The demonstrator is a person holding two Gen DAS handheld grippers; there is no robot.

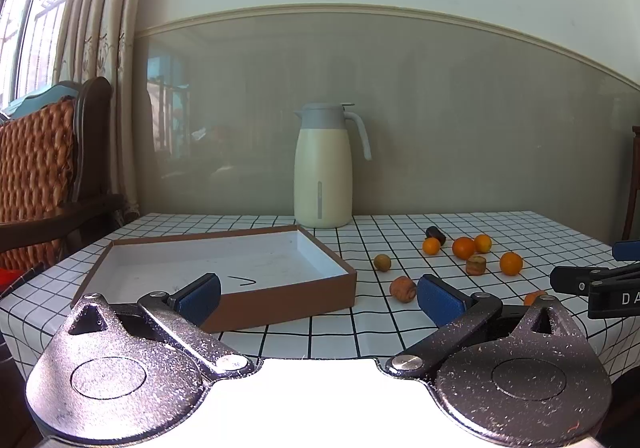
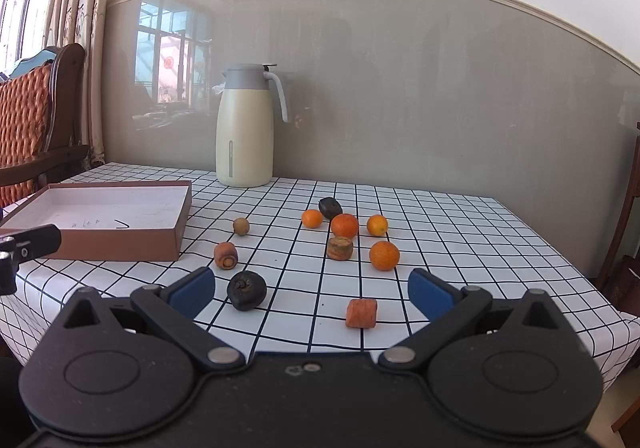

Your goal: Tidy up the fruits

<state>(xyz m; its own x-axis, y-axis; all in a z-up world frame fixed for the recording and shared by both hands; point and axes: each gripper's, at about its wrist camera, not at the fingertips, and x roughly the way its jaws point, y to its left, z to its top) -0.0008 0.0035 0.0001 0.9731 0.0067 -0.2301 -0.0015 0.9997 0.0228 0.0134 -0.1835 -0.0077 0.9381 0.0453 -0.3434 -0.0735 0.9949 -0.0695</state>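
Observation:
Several small oranges [image 2: 384, 255] [image 1: 511, 263] lie scattered on the checked tablecloth, mixed with carrot chunks [image 2: 361, 313] [image 1: 403, 289], a dark round fruit [image 2: 247, 290], another dark piece [image 2: 330, 207] and a small tan fruit [image 2: 241, 226] [image 1: 382, 262]. A shallow brown box [image 1: 296, 298] [image 2: 120, 248] with a white inside sits empty at the left. My left gripper [image 1: 318, 294] is open over the table's near edge, beside the box's right corner. My right gripper [image 2: 310, 294] is open, low over the near edge, with the dark fruit and a carrot chunk just ahead.
A cream thermos jug [image 1: 323, 167] [image 2: 245, 127] stands at the back against the wall. A wooden chair with an orange woven cushion [image 1: 36, 175] is left of the table [image 2: 480, 248]. The right gripper's black body [image 1: 600, 288] shows at the left wrist view's right edge.

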